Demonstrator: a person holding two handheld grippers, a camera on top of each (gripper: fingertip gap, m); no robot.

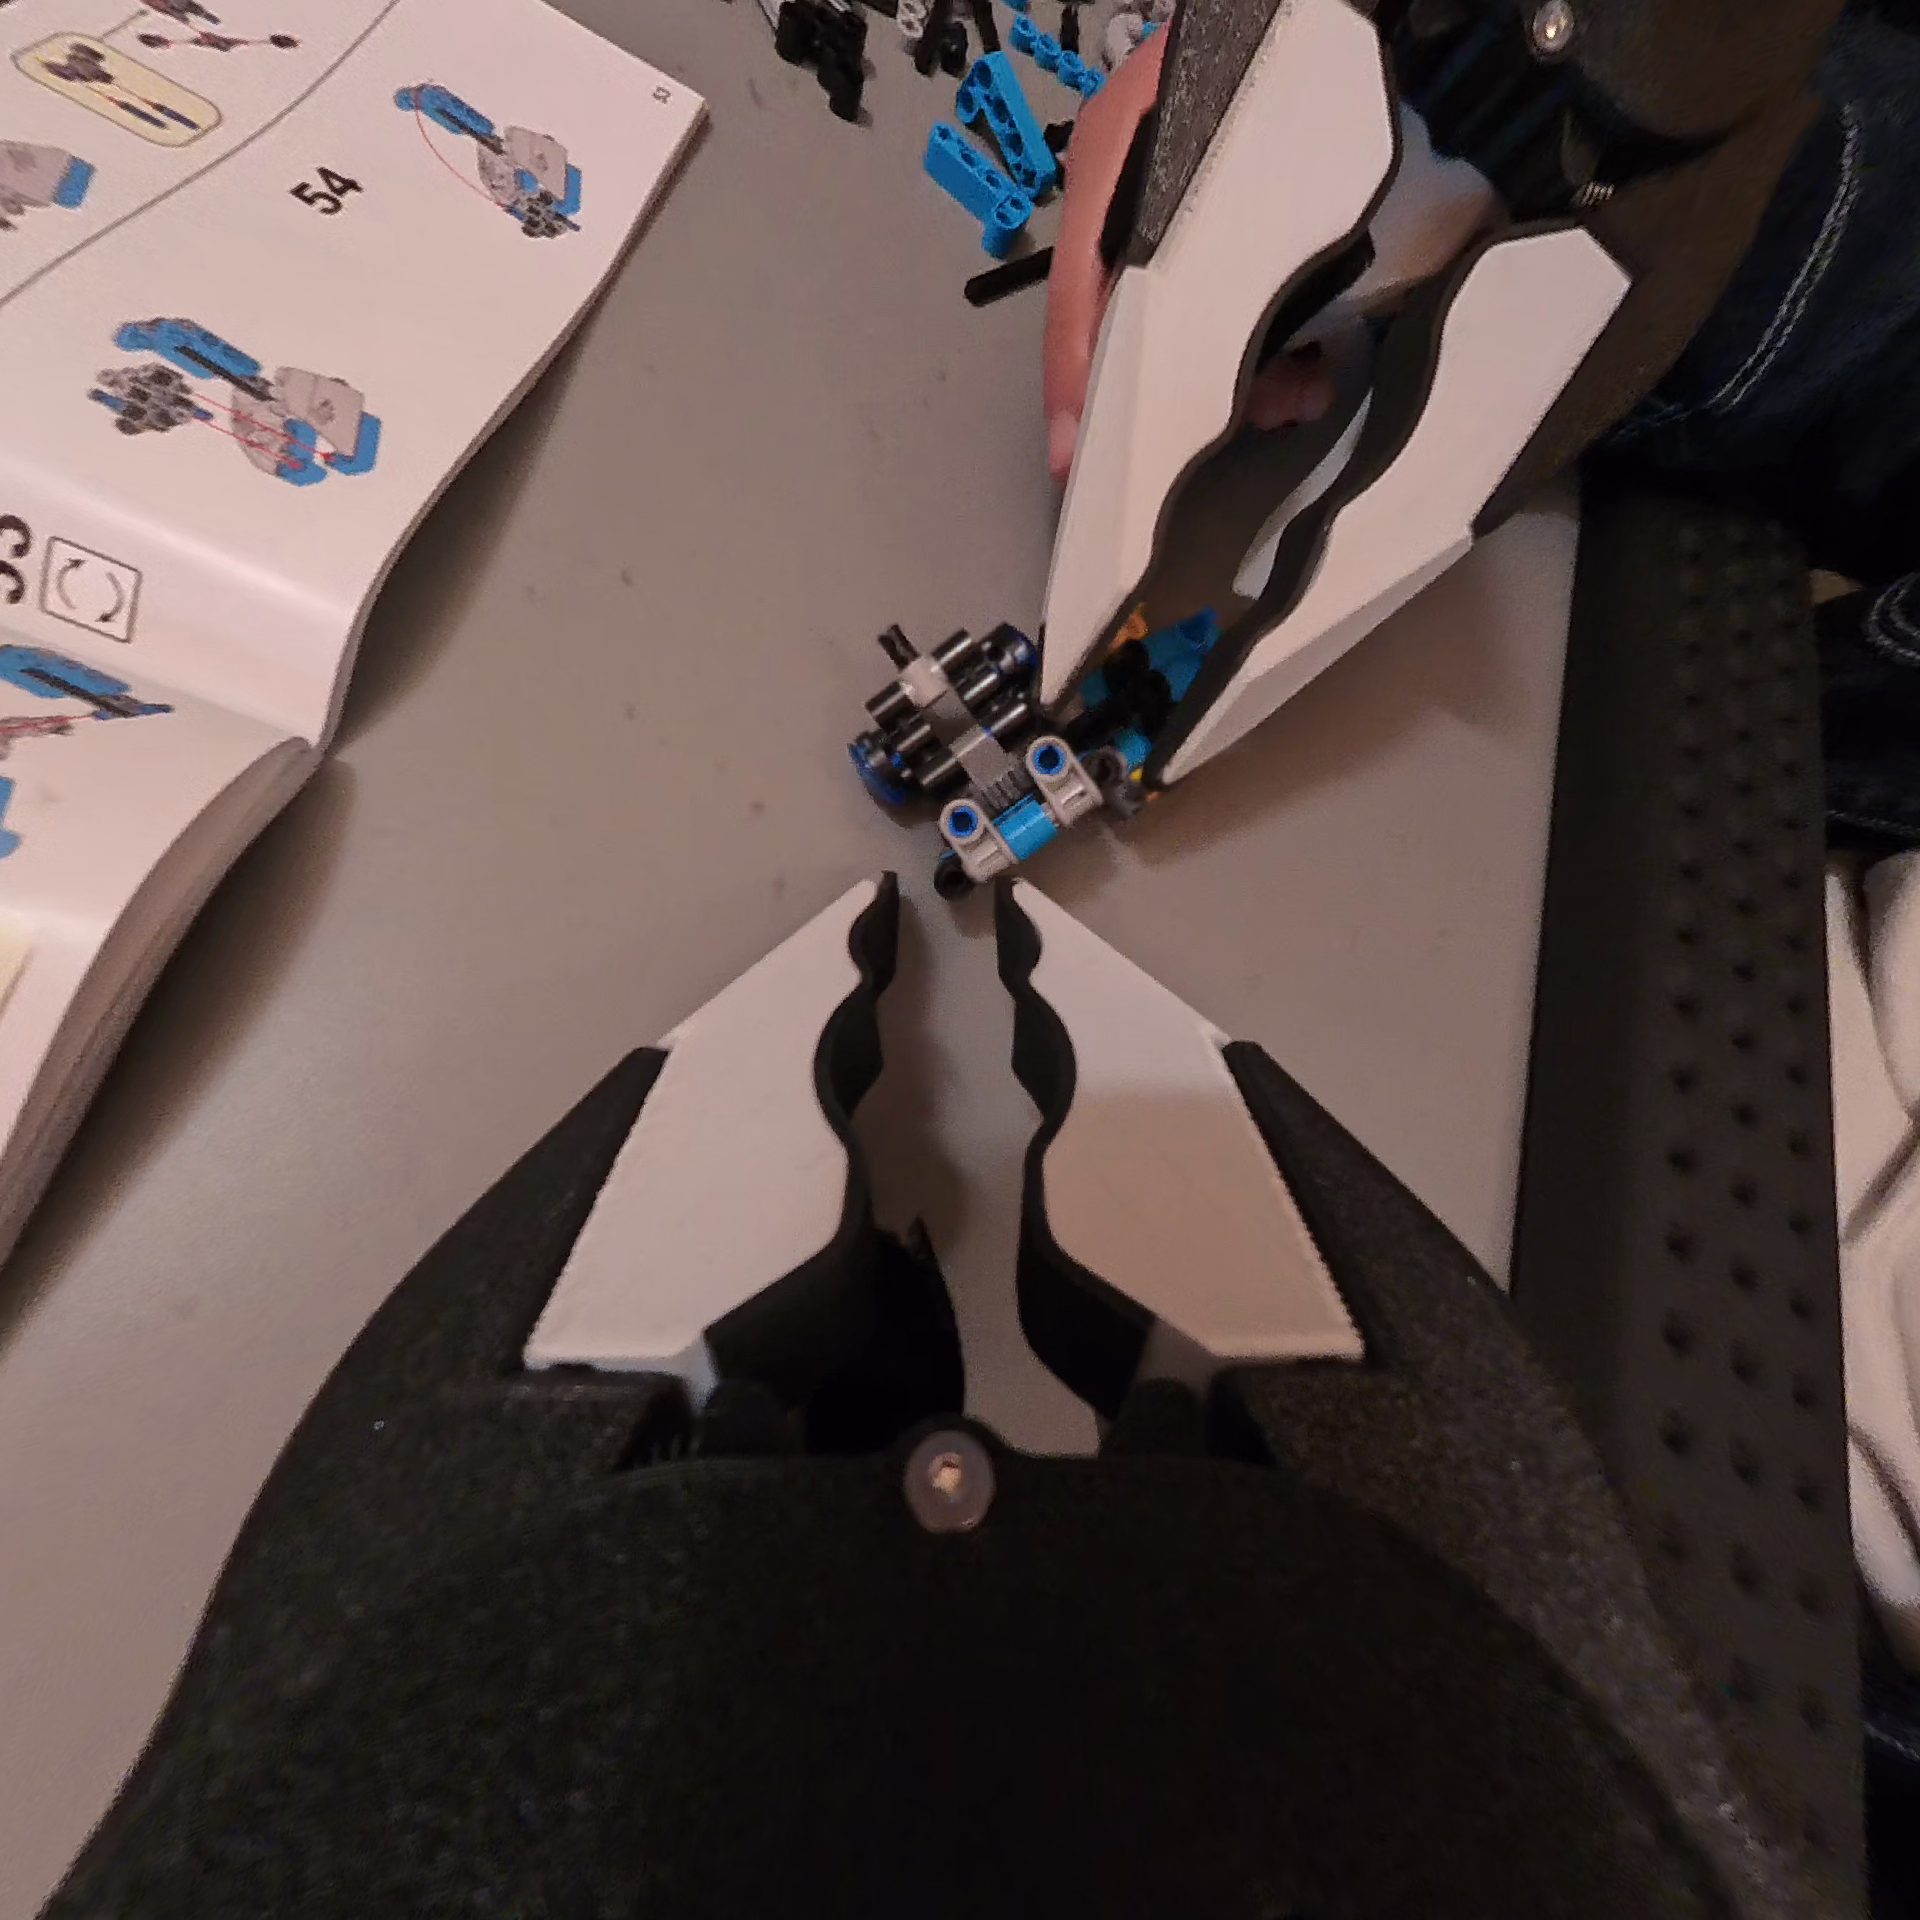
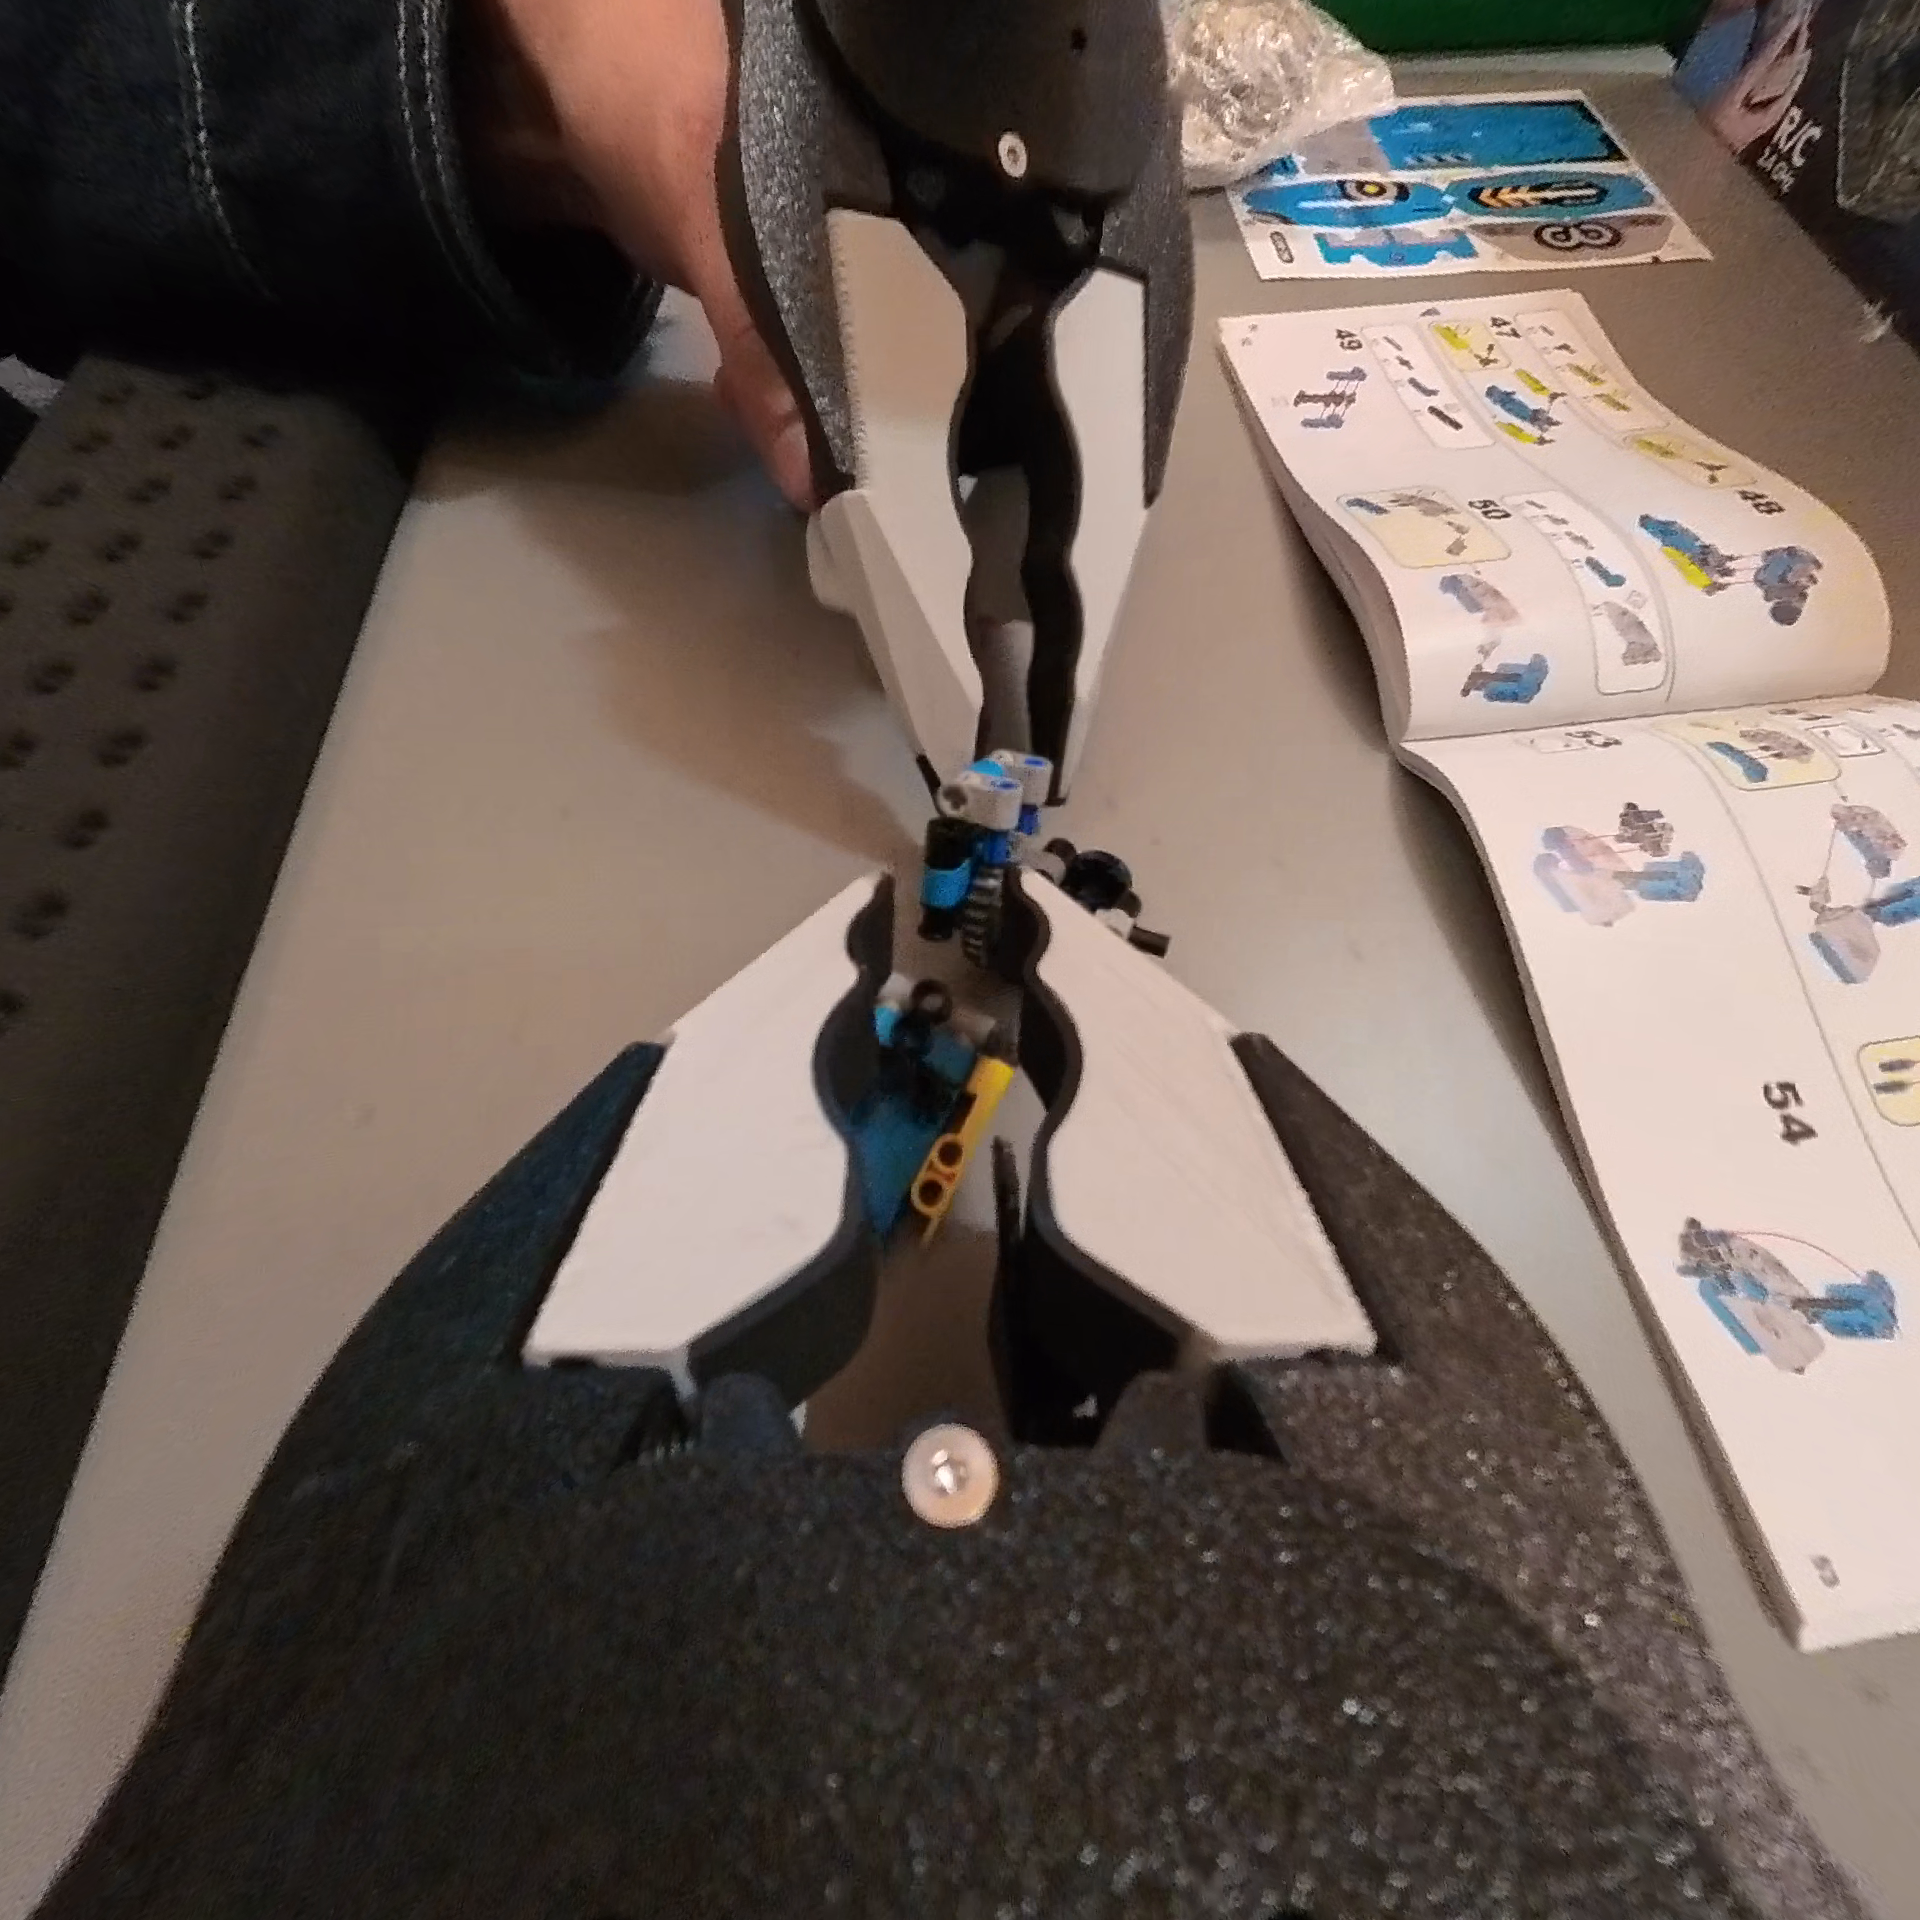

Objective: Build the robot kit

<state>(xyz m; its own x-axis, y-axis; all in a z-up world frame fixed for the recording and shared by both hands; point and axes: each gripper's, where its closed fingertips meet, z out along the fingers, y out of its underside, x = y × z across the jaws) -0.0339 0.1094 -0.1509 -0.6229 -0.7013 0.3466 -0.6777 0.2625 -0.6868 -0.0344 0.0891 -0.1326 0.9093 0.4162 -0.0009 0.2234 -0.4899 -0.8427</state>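
Right gripper [image 2: 954, 899], white fingers with black wavy pads, is clenched on a small brick-built assembly of black, grey, blue and yellow plastic parts [image 2: 940, 1101]; in the left wrist view the same right gripper [image 1: 1107, 743] comes in from the upper right, and the assembly [image 1: 987, 748] sits on the grey tabletop [image 1: 675, 623] with its black-and-grey end projecting past the fingertips. Left gripper [image 1: 943, 888] is released, jaws slightly apart with nothing between them, tips just beside the assembly's near grey-and-blue connector end; contact cannot be told. From the right wrist view the left gripper [image 2: 997, 779] points down at the assembly's far end. An open white instruction booklet [image 1: 260, 364] lies well apart to the left. Loose blue and black plastic beams [image 1: 987, 156] lie at the far edge. A black perforated foam pad [image 1: 1683, 1039] borders the table.
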